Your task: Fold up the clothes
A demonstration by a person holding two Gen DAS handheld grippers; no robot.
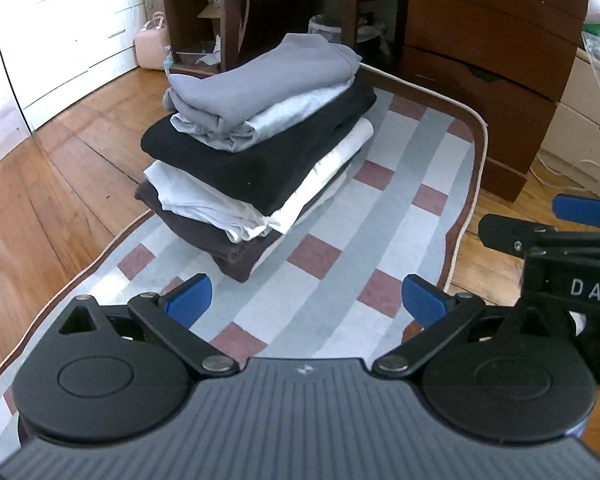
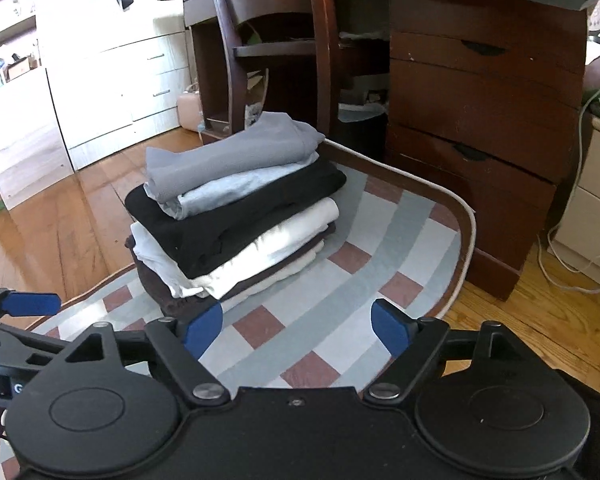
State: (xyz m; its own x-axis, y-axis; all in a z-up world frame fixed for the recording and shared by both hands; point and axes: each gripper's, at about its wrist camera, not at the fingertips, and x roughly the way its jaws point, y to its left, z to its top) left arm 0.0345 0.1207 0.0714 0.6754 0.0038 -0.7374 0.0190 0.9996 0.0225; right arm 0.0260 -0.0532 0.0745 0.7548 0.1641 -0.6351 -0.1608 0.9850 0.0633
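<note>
A stack of folded clothes (image 1: 256,148) sits at the far left part of a striped and checked mat (image 1: 340,248) on the floor: a grey garment on top, then pale blue, black, white and dark brown layers. The right wrist view shows the same stack of folded clothes (image 2: 236,208) on the mat (image 2: 340,312). My left gripper (image 1: 306,300) hangs over the mat just short of the stack, open, with nothing between its blue pads. My right gripper (image 2: 298,326) is open too and empty, beside the stack's near corner. Each gripper shows at the edge of the other's view.
A dark wooden dresser (image 1: 492,60) stands behind the mat at right. Chair legs and a shelf (image 1: 284,8) are behind the stack. White drawers (image 1: 72,32) line the left wall. A pink bag (image 1: 152,46) sits on the wooden floor (image 1: 48,184). Cables lie at the right.
</note>
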